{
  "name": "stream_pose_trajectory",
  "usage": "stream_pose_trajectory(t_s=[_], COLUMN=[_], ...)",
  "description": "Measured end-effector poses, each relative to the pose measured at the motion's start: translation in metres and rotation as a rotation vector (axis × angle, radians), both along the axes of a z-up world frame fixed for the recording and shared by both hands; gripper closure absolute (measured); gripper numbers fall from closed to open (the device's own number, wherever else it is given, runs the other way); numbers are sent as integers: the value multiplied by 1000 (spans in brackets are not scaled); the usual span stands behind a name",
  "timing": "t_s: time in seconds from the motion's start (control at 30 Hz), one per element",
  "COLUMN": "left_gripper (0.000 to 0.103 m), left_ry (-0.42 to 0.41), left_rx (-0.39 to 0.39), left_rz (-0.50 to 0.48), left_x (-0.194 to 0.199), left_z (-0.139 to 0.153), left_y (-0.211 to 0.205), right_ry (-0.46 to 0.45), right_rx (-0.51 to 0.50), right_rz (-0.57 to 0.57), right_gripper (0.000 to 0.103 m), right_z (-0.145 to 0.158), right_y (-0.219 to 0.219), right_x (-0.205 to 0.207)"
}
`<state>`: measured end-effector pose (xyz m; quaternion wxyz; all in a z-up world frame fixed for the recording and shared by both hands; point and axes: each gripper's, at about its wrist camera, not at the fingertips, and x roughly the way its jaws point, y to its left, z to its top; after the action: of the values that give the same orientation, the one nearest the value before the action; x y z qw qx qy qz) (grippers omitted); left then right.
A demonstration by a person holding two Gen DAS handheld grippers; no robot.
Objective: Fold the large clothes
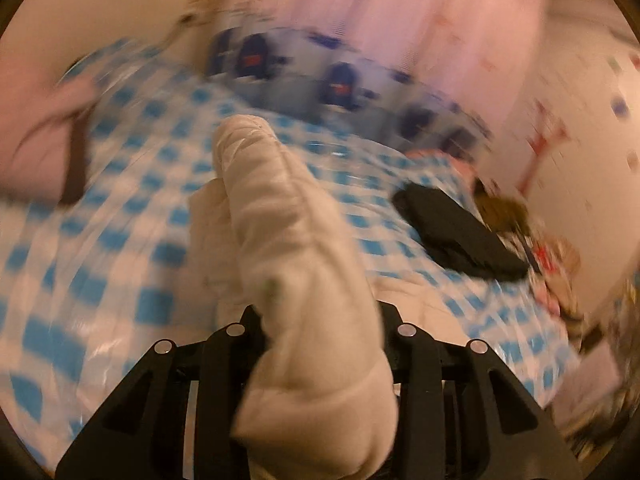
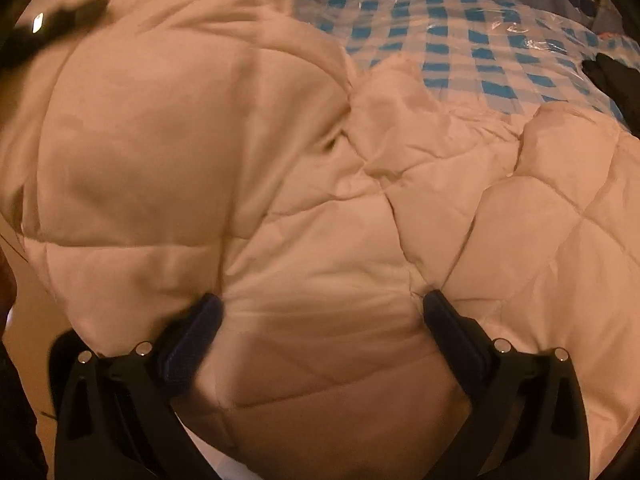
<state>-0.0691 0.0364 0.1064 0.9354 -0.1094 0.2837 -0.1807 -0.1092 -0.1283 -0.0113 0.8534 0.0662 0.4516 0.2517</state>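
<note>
A home bedroom: checked bedsheet (image 1: 132,184), pink curtain (image 1: 420,12), cartoon-print pillow (image 1: 336,80).

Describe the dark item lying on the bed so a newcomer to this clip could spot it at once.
Start from the blue-and-white checked bedcover that fills the left wrist view. On its right side, beyond the cream quilted garment in the left gripper, lies a flat black folded cloth. It is the only plain black piece, beside a colourful jumble at the bed's edge.
</note>
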Motion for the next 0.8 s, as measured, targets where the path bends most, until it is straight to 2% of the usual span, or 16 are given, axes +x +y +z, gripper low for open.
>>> stream_pose_trajectory(t_s=[0.1,0.2,0.3,0.33,0.4,0.43,0.53,0.63,0.73,0.8], left_gripper=[71,71,71,75,75,75,75,75,75,75], left_ry=[-33,-50,-61,-57,-33,-39,13,32,28,12], left_rx=[78,172,289,303,350,435,476,526,575,623], left_rz=[-97,-183,-299,-339,-411,-417,-450,-471,-488,-504], left_x=[-2,-7,-22,-26,-36,-43,-44,-49,-54,-56], left_z=[22,28,15,8,-12,-29,-63,-88,-103,-111], left_y=[-52,-106,-179,-197,-238,-265,-299,-321,-333,-344], right_ry=[-33,-15,71,90,119,114,85,64,97,116], right_rx=[146,382,625,691,776,816,816,830,854,828], right_rz=[-44,-176,-333,-360,-402,-416,-443,-426,-325,-228], right_gripper=[6,6,6,6,6,6,6,5,6,6], right_z=[33,52,50,46,43,45,56,66,79,92], right_y=[-48,-126,-216,-237,-273,-289,-322,-341,-345,-335], right_x=[-19,-36,-40,-39,-41,-42,-41,-39,-17,9])
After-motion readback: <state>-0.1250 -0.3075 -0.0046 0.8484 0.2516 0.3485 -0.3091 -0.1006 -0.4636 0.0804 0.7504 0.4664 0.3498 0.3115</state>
